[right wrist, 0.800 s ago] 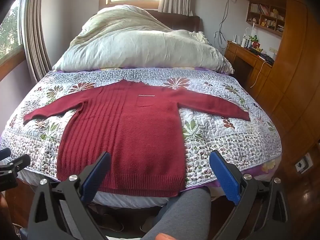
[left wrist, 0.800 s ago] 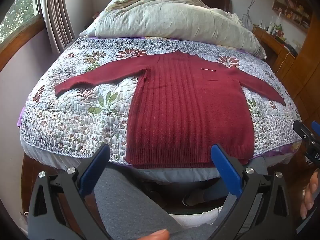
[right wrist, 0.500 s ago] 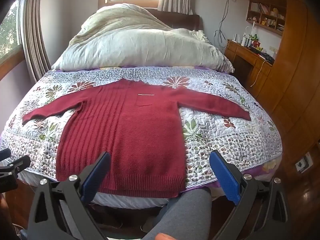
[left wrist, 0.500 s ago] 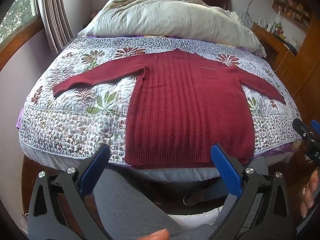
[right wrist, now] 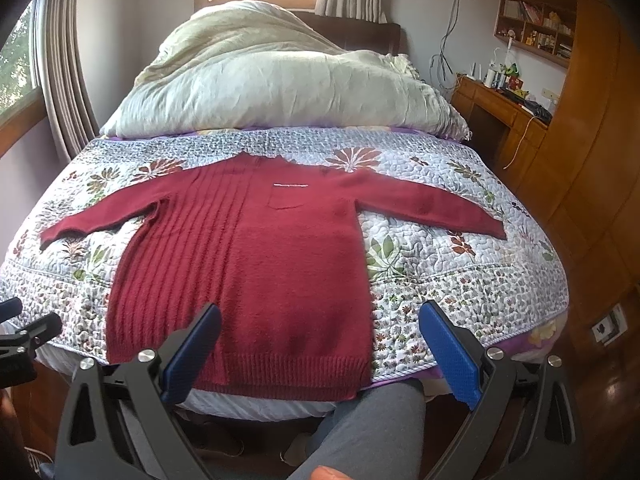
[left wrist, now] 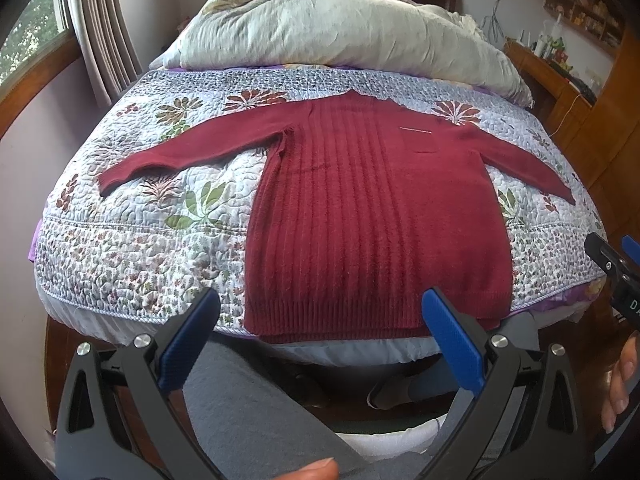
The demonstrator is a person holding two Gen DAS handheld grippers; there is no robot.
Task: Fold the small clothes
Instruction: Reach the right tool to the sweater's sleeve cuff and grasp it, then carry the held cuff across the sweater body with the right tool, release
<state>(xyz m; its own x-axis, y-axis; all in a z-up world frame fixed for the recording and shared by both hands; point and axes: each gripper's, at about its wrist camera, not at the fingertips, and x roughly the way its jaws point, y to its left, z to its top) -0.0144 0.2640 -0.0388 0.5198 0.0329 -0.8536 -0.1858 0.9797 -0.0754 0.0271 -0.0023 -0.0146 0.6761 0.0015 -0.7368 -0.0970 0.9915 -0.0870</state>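
Note:
A dark red knitted sweater [left wrist: 372, 216] [right wrist: 256, 264] lies flat and face up on the floral quilt [left wrist: 152, 216] [right wrist: 452, 280], both sleeves spread wide, its ribbed hem at the bed's near edge. My left gripper [left wrist: 320, 312] hangs open in front of the hem, a little short of the bed, nothing between its blue pads. Open as well, my right gripper [right wrist: 320, 324] hovers before the hem's right half, holding nothing. Each gripper's black tip shows at the edge of the other's view.
A rumpled pale duvet [right wrist: 272, 80] is heaped at the head of the bed. Grey-trousered legs [left wrist: 256, 412] [right wrist: 360, 432] of the person stand against the bed's foot. A wooden desk and wardrobe [right wrist: 560, 140] line the right wall; curtains [left wrist: 100, 32] hang left.
Both views have tilted slightly, so the sweater sits a touch lower in frame. The sweater has not moved and both grippers stay open.

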